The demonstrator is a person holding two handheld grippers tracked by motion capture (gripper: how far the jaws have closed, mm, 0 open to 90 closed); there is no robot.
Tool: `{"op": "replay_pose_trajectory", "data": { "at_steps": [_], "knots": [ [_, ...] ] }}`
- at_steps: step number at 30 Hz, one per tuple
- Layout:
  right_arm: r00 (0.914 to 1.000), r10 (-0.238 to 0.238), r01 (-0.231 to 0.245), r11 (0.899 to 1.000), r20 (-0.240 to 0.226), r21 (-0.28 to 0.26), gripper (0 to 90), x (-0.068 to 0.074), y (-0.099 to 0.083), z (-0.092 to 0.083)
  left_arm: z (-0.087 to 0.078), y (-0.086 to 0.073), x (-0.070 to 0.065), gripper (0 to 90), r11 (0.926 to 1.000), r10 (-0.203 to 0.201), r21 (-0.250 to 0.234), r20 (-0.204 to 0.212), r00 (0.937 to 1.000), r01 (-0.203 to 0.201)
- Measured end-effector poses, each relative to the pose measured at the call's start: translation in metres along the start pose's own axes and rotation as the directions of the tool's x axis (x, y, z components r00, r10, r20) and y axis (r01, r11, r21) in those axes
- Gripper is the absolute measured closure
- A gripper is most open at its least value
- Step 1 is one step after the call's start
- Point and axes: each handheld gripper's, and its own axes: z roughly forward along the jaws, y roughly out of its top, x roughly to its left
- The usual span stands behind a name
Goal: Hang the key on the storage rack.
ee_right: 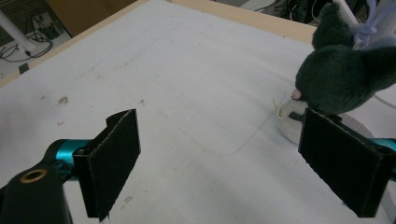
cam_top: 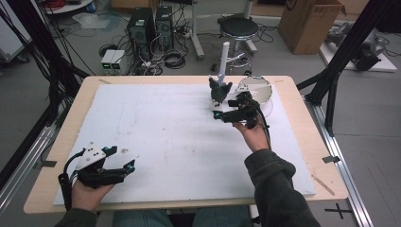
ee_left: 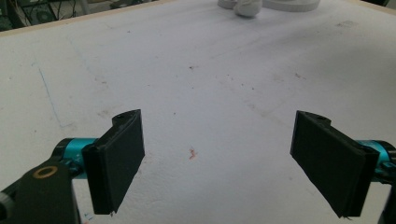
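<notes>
One table (cam_top: 302,142) carries one white sheet (cam_top: 165,137) that covers nearly all of its pale wooden top; the sheet is scuffed and speckled, with a small reddish mark between the left gripper's jaws in the left gripper view. Beyond the table's far edge the room's grey floor holds two dark computer towers (cam_top: 151,26), one round stool (cam_top: 239,28), one cardboard box (cam_top: 309,23) and loose cables.

One clear round dish (cam_top: 257,90) sits just beyond the right gripper (cam_top: 227,113), near the table's far edge. One dark grey plush toy (ee_right: 341,79) stands just ahead of that gripper, by its right jaw, apart from both pads as far as the frames show.

There are two grippers. The right one is released, jaws wide, nothing between them. The left gripper (ee_left: 217,158) rests well apart at the near left corner, likewise spread wide over bare sheet, holding nothing.
</notes>
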Motion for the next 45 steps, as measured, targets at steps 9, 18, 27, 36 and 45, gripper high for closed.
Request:
{"op": "replay_pose_trajectory", "data": {
  "at_steps": [9,18,27,36,45],
  "knots": [
    [1.0000,-0.009,0.009,1.000,-0.003,0.004,12.2,0.005,-0.008,-0.003,0.002,0.001,0.000,18.0,1.0000,0.002,0.000,0.008,1.0000,-0.002],
    [1.0000,-0.005,0.005,1.000,-0.001,-0.002,12.2,0.009,-0.018,-0.011,0.002,0.001,-0.002,18.0,1.0000,0.001,0.001,0.011,0.9999,-0.001],
    [0.9998,-0.016,0.016,1.000,-0.014,0.010,12.1,0.015,-0.029,-0.011,0.000,0.000,0.000,17.8,1.0000,-0.003,0.003,0.001,1.0000,0.003],
    [0.9981,-0.060,0.061,0.998,-0.015,0.018,12.0,0.027,-0.030,-0.016,-0.001,0.000,0.002,17.7,1.0000,-0.006,0.002,0.003,1.0000,0.006],
    [0.9975,-0.068,0.068,0.998,-0.021,0.013,12.0,0.032,-0.040,-0.020,-0.001,-0.001,0.002,17.6,0.9999,-0.010,0.003,-0.002,0.9999,0.010]
  ]
}}
